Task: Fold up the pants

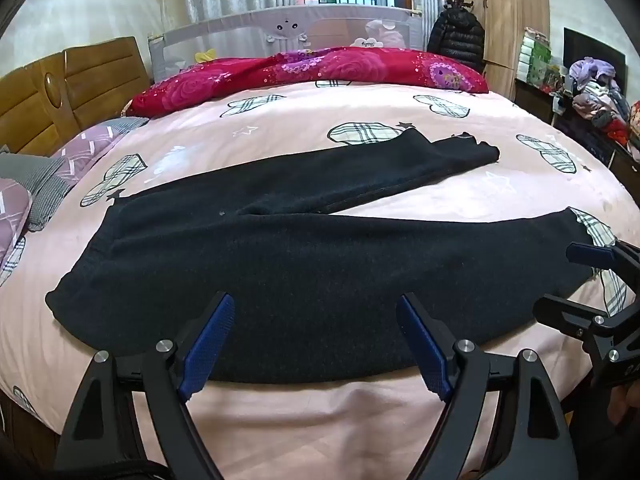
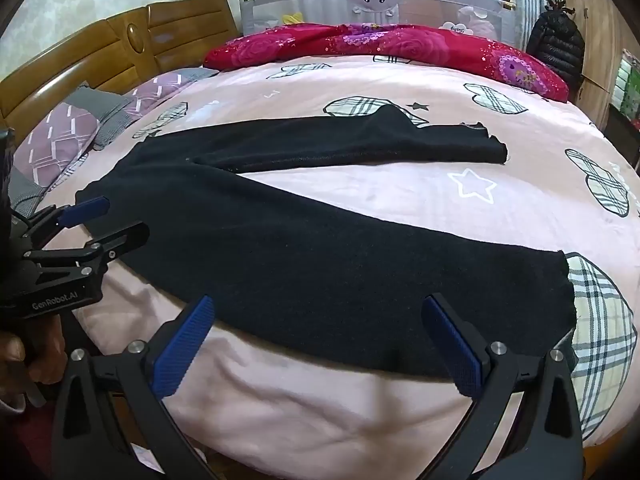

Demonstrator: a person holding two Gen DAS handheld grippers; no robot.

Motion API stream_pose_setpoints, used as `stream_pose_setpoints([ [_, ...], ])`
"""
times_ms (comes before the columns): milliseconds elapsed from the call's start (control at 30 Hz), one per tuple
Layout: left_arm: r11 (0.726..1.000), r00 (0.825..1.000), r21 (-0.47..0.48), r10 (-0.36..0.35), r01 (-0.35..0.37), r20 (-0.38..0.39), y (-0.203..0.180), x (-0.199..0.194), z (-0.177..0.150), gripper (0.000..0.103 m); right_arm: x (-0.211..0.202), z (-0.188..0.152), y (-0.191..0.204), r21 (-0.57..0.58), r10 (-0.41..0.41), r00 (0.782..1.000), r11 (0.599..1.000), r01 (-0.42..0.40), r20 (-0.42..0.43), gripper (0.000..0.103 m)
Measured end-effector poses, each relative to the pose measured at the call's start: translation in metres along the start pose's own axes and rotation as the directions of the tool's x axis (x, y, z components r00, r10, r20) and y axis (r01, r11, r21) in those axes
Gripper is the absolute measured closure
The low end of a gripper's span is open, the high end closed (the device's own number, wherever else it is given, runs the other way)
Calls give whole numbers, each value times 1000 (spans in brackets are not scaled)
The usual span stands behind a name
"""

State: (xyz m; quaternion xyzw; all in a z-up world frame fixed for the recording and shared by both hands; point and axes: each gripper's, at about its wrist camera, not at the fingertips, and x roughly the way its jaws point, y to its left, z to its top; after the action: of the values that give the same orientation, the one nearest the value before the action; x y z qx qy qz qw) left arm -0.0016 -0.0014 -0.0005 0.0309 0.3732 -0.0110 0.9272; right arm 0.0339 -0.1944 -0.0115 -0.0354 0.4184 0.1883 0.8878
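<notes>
Black pants (image 1: 280,264) lie flat on the pink bed, waist to the left, both legs spread apart to the right. They also show in the right wrist view (image 2: 320,256). My left gripper (image 1: 316,332) is open and empty, hovering over the near edge of the pants by the thigh. My right gripper (image 2: 320,336) is open and empty over the near leg, close to its cuff (image 2: 560,292). The right gripper also shows at the right edge of the left wrist view (image 1: 580,280), and the left gripper at the left edge of the right wrist view (image 2: 108,220).
A red floral quilt (image 1: 312,72) lies along the far side of the bed. Pillows (image 1: 60,172) and a wooden headboard (image 1: 60,88) are at the left. A grey bed rail (image 1: 280,28), a wardrobe (image 1: 512,12) and a pile of clothes (image 1: 596,92) stand beyond.
</notes>
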Motion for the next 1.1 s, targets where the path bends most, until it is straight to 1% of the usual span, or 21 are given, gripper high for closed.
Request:
stream_pose_setpoints([
  [33, 1000, 1000, 1, 0, 0, 0, 0, 0, 0, 19, 1, 1, 2, 1, 0, 1000, 1000, 0, 0, 0],
  [67, 1000, 1000, 2, 3, -3, 1, 0, 0, 0, 19, -1, -1, -6, 4, 8, 1000, 1000, -8, 2, 0],
  [533, 1000, 1000, 5, 12, -12, 5, -1, -3, 2, 19, -1, 0, -2, 7, 13, 1000, 1000, -13, 2, 0],
  [1100, 1000, 1000, 5, 6, -6, 5, 1, -3, 4, 19, -1, 0, 0, 7, 25, 1000, 1000, -25, 4, 0],
])
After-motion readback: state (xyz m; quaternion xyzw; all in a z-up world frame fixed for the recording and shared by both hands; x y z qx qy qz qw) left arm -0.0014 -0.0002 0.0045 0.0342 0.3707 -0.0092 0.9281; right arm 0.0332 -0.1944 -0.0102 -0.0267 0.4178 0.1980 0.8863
